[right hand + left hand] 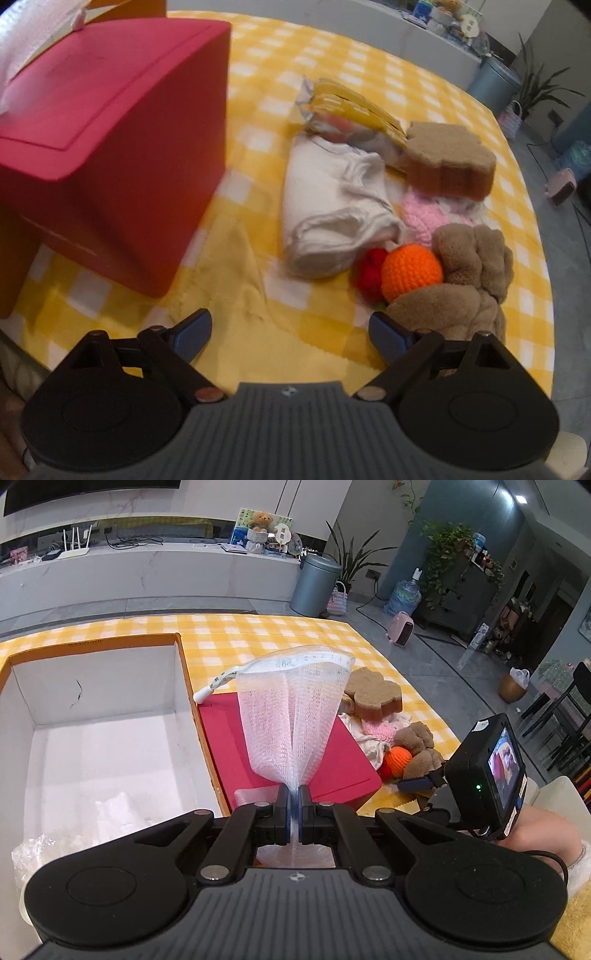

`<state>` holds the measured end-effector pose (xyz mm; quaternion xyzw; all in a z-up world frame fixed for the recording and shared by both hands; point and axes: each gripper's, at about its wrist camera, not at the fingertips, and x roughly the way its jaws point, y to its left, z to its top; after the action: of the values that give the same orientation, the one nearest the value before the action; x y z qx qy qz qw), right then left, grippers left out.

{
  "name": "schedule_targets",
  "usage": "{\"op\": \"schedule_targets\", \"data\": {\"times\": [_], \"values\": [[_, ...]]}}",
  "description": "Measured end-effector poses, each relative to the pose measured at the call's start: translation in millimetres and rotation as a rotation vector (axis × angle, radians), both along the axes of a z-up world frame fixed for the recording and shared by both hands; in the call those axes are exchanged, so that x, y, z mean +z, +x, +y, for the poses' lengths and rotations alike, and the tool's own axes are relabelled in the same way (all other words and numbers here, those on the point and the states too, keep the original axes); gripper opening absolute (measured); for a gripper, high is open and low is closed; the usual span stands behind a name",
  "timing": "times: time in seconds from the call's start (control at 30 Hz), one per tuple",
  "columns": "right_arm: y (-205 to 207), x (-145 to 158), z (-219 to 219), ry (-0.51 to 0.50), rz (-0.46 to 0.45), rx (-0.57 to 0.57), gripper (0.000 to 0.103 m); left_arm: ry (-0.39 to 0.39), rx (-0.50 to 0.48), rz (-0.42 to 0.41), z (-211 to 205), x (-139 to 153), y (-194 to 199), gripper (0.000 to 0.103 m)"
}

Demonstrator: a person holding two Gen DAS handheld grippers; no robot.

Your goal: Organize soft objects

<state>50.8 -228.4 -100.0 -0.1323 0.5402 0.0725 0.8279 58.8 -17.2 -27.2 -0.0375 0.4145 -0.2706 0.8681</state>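
Note:
My left gripper (294,794) is shut on a white mesh net bag (291,716), which fans upward from the jaws over the red box (343,768). An open cardboard box (99,731) with a white inside lies to the left. My right gripper (290,334) hangs open above the yellow checked cloth (258,302), nothing between its fingers. Ahead of it lie a white folded cloth (332,206), an orange knitted ball (412,271), a red knitted piece (371,273), a brown plush toy (465,280), a pink knitted item (424,214) and a brown sponge (450,162). In the left wrist view the right gripper's camera (487,775) shows at right.
A yellow packet (351,110) lies behind the white cloth. The red box (110,147) stands close at the right gripper's left. Crumpled clear plastic (44,853) sits in the open box's near corner. The table's right edge drops to a grey floor with a bin (317,583).

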Motion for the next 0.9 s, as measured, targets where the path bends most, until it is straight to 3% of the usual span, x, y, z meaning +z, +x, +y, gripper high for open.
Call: {"op": "schedule_targets", "data": {"times": [0.13, 0.2, 0.23, 0.3, 0.37, 0.4, 0.53, 0.77, 0.9], "values": [[0.7, -1.8, -2.5, 0.012, 0.007, -0.012, 0.088, 0.001, 0.0, -0.001, -0.5, 0.6, 0.3, 0.004], [-2.1, 2.2, -3.5, 0.054, -0.012, 0.006, 0.058, 0.003, -0.001, -0.001, -0.5, 0.7, 1.1, 0.004], [-3.2, 3.3, -4.2, 0.075, -0.012, 0.01, 0.036, 0.004, -0.001, -0.001, -0.4, 0.8, 1.1, 0.004], [-2.8, 3.3, -4.8, 0.11, -0.006, 0.018, 0.028, 0.005, -0.001, -0.002, -1.2, 0.8, 2.1, 0.004], [-2.9, 3.4, -5.6, 0.136, -0.002, 0.016, 0.004, 0.005, -0.001, -0.001, -1.2, 1.0, 2.1, 0.004], [-2.5, 3.1, -5.8, 0.14, -0.003, 0.014, 0.0, 0.004, -0.001, 0.0, -1.1, 1.1, 2.2, 0.004], [-5.1, 11.2, -14.6, 0.192, -0.046, -0.018, 0.0, 0.003, -0.001, 0.001, -1.2, 0.2, 1.7, 0.004], [-23.0, 54.6, -37.4, 0.437, -0.224, -0.025, 0.0, 0.001, 0.0, -0.008, 0.3, -0.2, 0.8, 0.003], [-31.4, 77.1, -43.2, 0.562, -0.323, -0.009, 0.0, -0.054, -0.009, -0.025, 4.7, 4.5, -3.0, 0.003]]}}
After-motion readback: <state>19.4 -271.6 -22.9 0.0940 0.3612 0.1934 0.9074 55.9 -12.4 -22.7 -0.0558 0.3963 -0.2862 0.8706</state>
